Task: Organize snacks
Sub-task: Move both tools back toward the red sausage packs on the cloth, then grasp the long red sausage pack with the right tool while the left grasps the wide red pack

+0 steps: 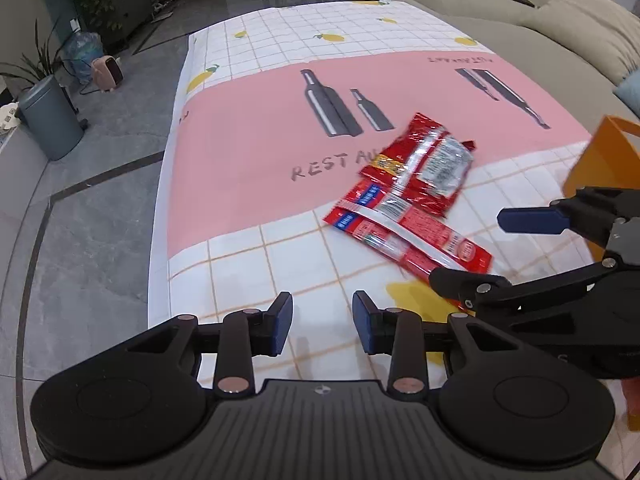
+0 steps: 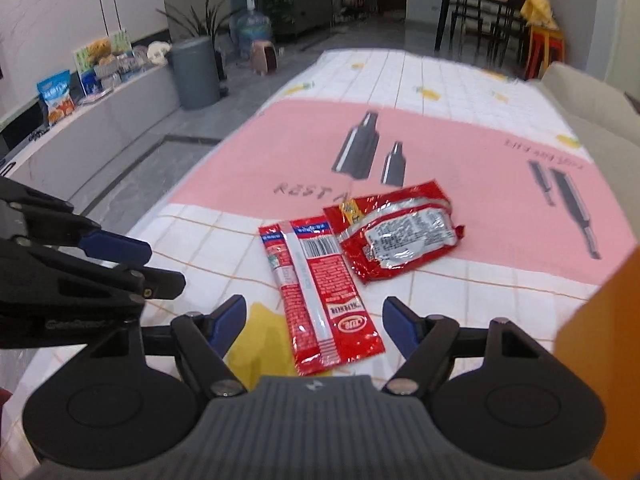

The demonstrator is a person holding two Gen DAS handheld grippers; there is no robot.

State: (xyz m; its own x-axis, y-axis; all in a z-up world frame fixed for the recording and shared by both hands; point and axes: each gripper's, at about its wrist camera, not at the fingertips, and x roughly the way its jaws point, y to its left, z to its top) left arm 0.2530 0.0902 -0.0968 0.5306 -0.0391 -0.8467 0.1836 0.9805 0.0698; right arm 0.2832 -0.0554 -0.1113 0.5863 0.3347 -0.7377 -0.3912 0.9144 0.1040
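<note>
Two red snack packets lie on the tablecloth. The long flat packet [image 1: 408, 236] [image 2: 324, 292] is the nearer one, and a crumpled packet [image 1: 424, 160] [image 2: 396, 232] lies just behind it, touching it. My right gripper [image 2: 316, 320] [image 1: 480, 250] is open and hovers over the near end of the long packet, a finger on either side, pads clear of it. My left gripper [image 1: 323, 322] [image 2: 148, 262] is open and holds nothing. It hangs over bare tablecloth to the left of the packets, close beside the right gripper.
An orange container [image 1: 600, 160] [image 2: 600, 320] stands at the table's right edge. A beige sofa [image 1: 520, 12] runs along the far right. The table's left edge [image 1: 160, 220] drops to a grey floor with a bin [image 1: 48, 116]. Snack bags [image 2: 56, 98] sit on a far ledge.
</note>
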